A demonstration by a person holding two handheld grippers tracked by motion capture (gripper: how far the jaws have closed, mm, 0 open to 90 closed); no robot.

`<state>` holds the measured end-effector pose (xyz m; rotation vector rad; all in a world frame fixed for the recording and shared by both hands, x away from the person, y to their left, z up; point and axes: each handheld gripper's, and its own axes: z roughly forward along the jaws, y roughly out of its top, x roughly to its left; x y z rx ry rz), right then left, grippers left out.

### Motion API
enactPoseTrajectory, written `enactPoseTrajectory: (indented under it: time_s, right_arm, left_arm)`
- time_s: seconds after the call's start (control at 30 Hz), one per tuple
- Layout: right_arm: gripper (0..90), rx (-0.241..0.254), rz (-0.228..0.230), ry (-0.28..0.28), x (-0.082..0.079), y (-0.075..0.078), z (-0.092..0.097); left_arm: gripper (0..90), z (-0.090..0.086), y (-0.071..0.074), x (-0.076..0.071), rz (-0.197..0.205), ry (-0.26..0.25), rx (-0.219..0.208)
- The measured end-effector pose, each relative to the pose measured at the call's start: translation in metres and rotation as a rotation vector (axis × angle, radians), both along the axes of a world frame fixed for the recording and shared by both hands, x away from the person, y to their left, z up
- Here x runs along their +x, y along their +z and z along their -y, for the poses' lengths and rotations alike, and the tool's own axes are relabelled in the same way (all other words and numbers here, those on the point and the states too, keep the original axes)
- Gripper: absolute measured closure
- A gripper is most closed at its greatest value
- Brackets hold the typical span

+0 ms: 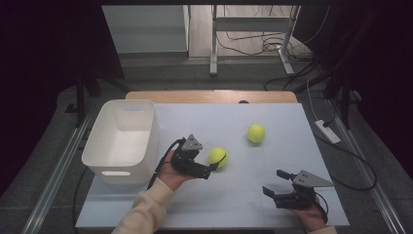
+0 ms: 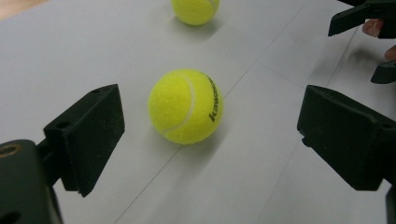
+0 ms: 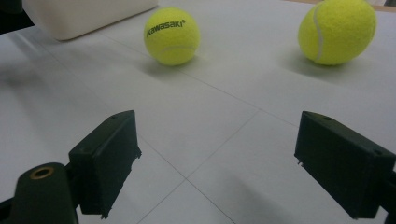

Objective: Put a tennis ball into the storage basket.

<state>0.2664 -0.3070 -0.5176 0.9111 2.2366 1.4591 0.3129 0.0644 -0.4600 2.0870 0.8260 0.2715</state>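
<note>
A: Nearer fuzzy yellow-green tennis ball (image 1: 217, 157), black lettering on its side, sits on the pale grey desk (image 1: 243, 204), near the middle, just right of the white plastic bin (image 1: 122, 141) and apart from it.

B: Left gripper (image 2: 210, 128)?

A: Jaws stand wide open, one to each side of that ball, ahead of it and not touching; nothing held. Ball rests free on the surface between and beyond the pads.

B: And the other one?

A: Right gripper (image 3: 217, 170) low at the near right of the desk, jaws open and empty, well apart from both balls. Second yellow tennis ball (image 1: 255, 133) lies farther back and right.

B: Risks?

A: My read: a round ball on a smooth desk rolls at a nudge. If one jaw meets it first, it likely skids toward the second ball. Closing off-centre, above its widest part, could squeeze it out forwards. Carried to the bin, a shallow pinch might drop it short of the rim.
</note>
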Motion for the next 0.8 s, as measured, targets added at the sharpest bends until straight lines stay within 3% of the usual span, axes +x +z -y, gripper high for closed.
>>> enactPoseTrajectory:
  time_s: [0.8]
  right_arm:
    - [13.8,0.003,0.0,0.001,0.0,0.0,0.001]
  left_arm:
    - [5.3,0.026,-0.004,0.023,-0.05,-0.02,0.051]
